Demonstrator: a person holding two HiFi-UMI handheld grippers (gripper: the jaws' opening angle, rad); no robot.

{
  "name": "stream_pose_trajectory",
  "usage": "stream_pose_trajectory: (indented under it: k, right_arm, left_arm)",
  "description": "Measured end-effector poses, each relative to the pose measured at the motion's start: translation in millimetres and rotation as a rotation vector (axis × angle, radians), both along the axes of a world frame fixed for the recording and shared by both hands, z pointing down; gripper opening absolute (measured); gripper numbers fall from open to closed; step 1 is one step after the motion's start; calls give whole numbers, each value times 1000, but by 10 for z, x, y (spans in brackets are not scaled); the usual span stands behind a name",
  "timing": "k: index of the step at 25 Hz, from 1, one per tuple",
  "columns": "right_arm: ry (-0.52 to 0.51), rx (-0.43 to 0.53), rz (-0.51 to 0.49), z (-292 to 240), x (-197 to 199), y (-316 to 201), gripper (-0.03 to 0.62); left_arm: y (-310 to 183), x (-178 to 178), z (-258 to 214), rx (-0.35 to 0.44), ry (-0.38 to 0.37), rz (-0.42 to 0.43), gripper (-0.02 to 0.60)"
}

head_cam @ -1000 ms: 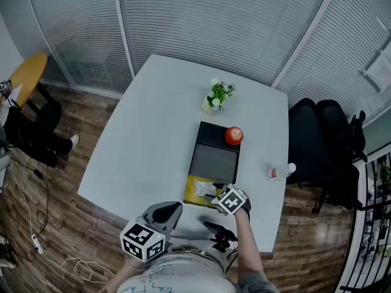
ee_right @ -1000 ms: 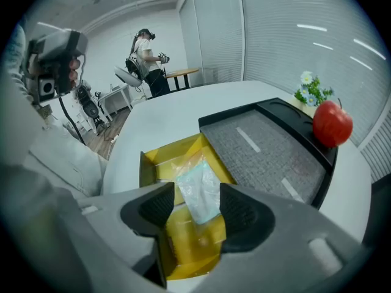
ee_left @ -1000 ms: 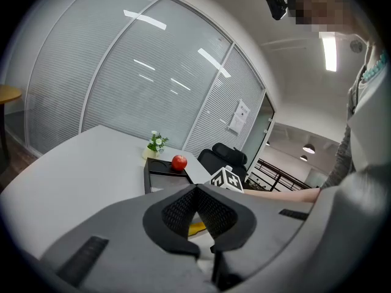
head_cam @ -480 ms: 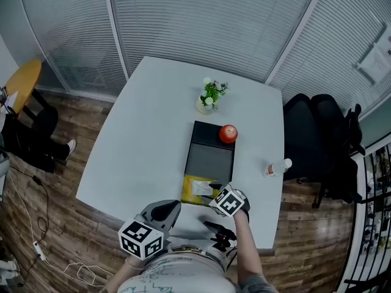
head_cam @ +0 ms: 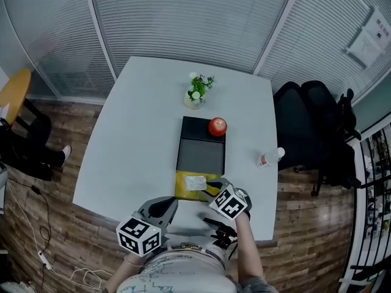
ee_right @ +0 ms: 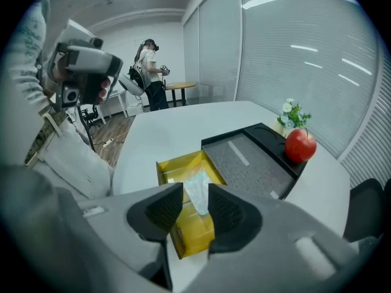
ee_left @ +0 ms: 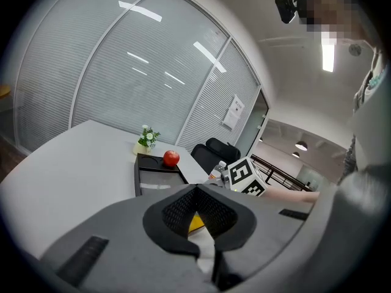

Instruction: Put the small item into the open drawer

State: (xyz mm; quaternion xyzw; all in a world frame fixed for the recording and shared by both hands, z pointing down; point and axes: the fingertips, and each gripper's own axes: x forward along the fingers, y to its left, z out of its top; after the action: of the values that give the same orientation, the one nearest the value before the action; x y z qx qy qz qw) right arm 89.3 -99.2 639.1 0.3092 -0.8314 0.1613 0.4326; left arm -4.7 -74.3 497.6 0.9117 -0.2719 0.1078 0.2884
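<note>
A white table fills the middle of the head view, with a flat black cabinet at its centre. The cabinet's yellow drawer is pulled out toward the bottom of the frame, and the small packet, pale and crinkled, lies inside it near the cabinet end.

The right gripper hangs just below and right of the drawer in the head view, tilted down toward it. Its jaws have just been closing, yet they stand released with a clear gap between the pads. In the right gripper view the packet shows through that gap. It seems to rest on the drawer floor rather than between the pads, though the jaws hide its near end.

The left gripper sits at the lower left of the head view, off the table edge and well apart from the drawer. Its jaws are clenched, tips meeting, with nothing in them.

A red apple sits on the cabinet's upper right corner. A flower vase stands above it, and a water bottle lies near the table's right edge. A black chair stands at the right.
</note>
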Motion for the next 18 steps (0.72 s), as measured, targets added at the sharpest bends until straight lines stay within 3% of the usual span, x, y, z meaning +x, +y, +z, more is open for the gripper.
stream_pose_trajectory:
  k: [5,10,18]
  right_arm:
    - [8,64,-16,-195,12,93,91]
    - [-11,144,-17,-362,19,153,3]
    - [-109,297,-64,-704,-103,240,3]
  left_arm:
    - [6,73,-1,4,-2,12,-3]
    - [43,161,1,12,-4,28,-3]
    - [72,258,-23,19,25,34,-3]
